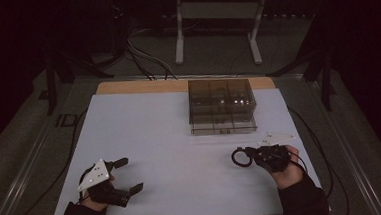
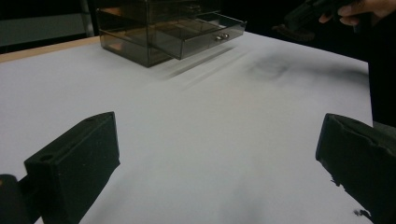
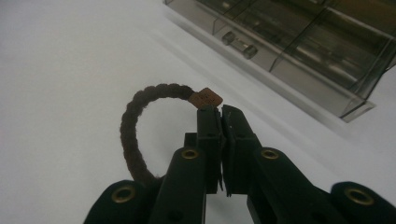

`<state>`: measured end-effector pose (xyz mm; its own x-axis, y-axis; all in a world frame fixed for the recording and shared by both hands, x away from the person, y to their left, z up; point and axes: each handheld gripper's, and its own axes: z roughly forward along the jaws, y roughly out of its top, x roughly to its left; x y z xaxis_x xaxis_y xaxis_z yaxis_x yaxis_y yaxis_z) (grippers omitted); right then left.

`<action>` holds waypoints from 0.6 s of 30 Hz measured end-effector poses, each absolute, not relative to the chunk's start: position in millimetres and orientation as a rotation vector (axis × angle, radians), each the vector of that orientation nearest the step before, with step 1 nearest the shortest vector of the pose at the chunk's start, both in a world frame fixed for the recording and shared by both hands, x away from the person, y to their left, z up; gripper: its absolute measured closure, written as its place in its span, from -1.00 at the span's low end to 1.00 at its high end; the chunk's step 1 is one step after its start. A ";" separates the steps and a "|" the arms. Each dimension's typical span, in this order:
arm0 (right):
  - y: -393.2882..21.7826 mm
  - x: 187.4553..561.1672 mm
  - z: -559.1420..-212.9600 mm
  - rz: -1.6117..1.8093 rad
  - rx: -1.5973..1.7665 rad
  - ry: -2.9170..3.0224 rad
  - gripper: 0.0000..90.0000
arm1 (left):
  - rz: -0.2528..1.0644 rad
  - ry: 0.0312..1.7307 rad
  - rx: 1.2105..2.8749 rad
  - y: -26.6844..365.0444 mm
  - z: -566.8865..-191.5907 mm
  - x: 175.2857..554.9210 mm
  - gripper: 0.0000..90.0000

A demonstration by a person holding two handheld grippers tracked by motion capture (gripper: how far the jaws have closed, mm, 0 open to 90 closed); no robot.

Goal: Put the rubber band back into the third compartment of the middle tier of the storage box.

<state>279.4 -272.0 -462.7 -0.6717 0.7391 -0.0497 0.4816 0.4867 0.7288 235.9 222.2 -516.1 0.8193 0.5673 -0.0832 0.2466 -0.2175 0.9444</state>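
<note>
I held my right gripper [image 3: 220, 112] low over the white bench [image 1: 171, 153], on its right side, with the jaws pressed together on a dark braided cord loop [image 3: 140, 128]. The pinch fell where the loop carried a small brown square tag [image 3: 206, 98], and the rest of the cord curved out to the left of the jaws in the right gripper view. From the high view the loop [image 1: 239, 157] stuck out from that gripper [image 1: 251, 155] toward the middle of the bench, just off the surface or resting lightly on it; I could not tell which.

My left gripper [image 1: 124, 175] sat near the front left corner of the bench, its jaws standing wide apart with nothing between them; in the left gripper view bare white surface lay between the two black blocks.

Toward the back of the bench stood a smoky clear drawer box [image 1: 222, 104], its bottom drawer [image 3: 299, 60] pulled part way out toward me, a small knob [image 3: 238, 44] on its front. The loop hung well short of that drawer, in front of the box.
</note>
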 end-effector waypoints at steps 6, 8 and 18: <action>-275.6 285.1 -452.6 0.999 1.020 2.353 0.93 | 0.332 0.625 1.802 222.4 -516.2 235.9 -0.99; -276.5 287.7 -449.4 1.000 1.019 2.344 0.93 | 0.331 0.625 1.801 222.5 -516.2 236.0 -0.99; -274.3 299.3 -439.6 0.985 1.001 2.331 0.92 | 0.334 0.626 1.797 222.6 -515.8 235.6 -0.99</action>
<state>299.3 -274.3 -439.6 -0.6545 0.7501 -0.0948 0.4549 0.4908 0.7430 235.6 222.6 -515.8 0.8175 0.5696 -0.0855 0.2461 -0.2112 0.9459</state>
